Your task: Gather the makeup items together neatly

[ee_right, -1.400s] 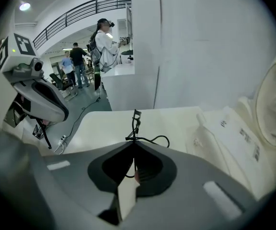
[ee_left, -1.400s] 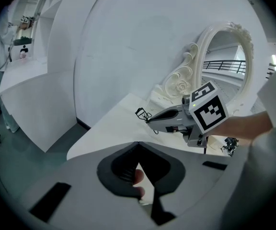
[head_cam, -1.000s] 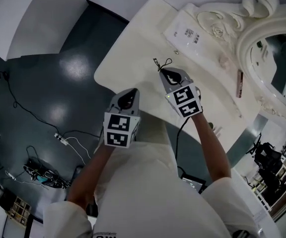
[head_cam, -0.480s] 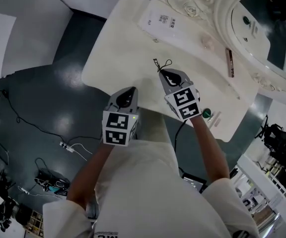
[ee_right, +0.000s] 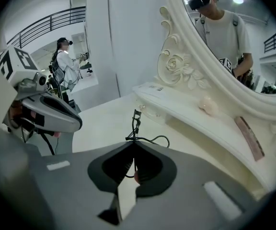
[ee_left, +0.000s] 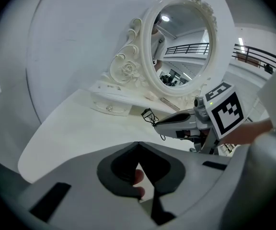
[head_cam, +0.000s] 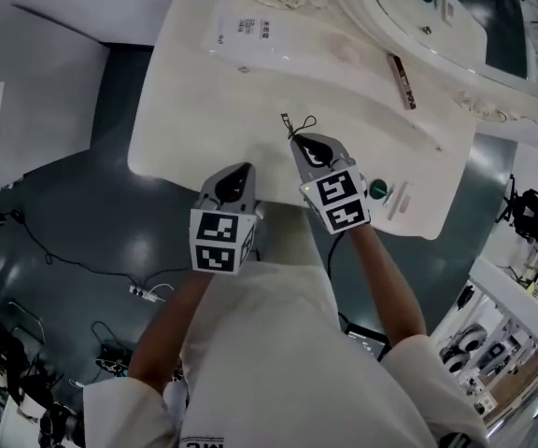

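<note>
Lately the right gripper (head_cam: pixel 295 138) and left gripper (head_cam: pixel 242 169) had drifted along the table (head_cam: pixel 185 110). The right still pinched the curler (head_cam: pixel 292 122) over its near middle, and the left's jaws met on nothing. Gathering looked barely begun: the stick (head_cam: pixel 401 68) lay far right on the shelf (head_cam: pixel 344 73), the green pot (head_cam: pixel 377 189) near right.

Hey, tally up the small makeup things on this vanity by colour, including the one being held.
Black: 1, the eyelash curler in the right gripper's jaws
Green: 1, a round item
Brownish pink: 1, a flat stick
Pale: 2, a lump and a tube
Total: 5
</note>
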Demonstrator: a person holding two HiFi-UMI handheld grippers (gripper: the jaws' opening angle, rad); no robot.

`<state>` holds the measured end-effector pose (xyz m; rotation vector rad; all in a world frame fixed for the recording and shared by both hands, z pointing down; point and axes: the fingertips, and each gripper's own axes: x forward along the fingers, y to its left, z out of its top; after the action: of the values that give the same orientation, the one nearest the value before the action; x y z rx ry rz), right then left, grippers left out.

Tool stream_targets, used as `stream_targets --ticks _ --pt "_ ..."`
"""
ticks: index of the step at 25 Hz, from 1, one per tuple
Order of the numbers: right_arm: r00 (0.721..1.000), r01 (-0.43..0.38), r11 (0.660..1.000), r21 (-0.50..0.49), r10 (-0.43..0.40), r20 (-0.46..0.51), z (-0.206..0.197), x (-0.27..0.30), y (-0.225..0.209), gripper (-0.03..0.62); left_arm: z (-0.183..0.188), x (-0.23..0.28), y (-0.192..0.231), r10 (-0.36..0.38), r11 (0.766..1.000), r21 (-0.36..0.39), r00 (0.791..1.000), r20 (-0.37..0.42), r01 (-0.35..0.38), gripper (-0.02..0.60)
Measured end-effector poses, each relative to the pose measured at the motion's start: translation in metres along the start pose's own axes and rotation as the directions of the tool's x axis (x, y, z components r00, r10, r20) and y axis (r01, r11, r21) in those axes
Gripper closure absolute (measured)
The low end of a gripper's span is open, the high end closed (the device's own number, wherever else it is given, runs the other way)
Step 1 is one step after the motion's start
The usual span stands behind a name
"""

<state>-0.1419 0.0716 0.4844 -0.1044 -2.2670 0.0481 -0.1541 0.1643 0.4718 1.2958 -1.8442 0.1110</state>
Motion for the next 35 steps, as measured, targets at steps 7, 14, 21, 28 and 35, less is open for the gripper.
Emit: stream_targets --ticks 7,14,21,28,35 --pt "0.998 0.068 0.992 0.104 -0.070 0.010 -0.027 -0.026 -0.016 0.582 0.005 0.015 -0.032 -0.053 0.996 0.067 0.998 -0.029 0.055 0.586" --pt "0.988 0.152 0.966 0.209 -0.154 -0.007 -0.063 -0.050 -0.040 0.582 0.000 0.028 -0.066 -0.116 0.983 0.133 0.990 -0.085 0.127 0.586" --pt "0.976 0.211 0.917 0.339 -0.215 -0.026 -0.089 -0.072 -0.050 0.582 -0.005 0.041 -0.097 -0.167 0.963 0.191 0.977 -0.135 0.190 0.586" --pt "0.954 0.290 0.854 0.431 -0.293 -0.061 -0.120 -0.087 -0.066 0.582 -0.011 0.054 -0.124 -0.199 0.942 0.236 0.963 -0.182 0.239 0.586" --pt "0.935 0.346 0.791 0.505 -0.337 -0.112 -0.151 -0.092 -0.074 0.582 -0.018 0.062 -0.139 -0.208 0.928 0.264 0.954 -0.216 0.262 0.586"
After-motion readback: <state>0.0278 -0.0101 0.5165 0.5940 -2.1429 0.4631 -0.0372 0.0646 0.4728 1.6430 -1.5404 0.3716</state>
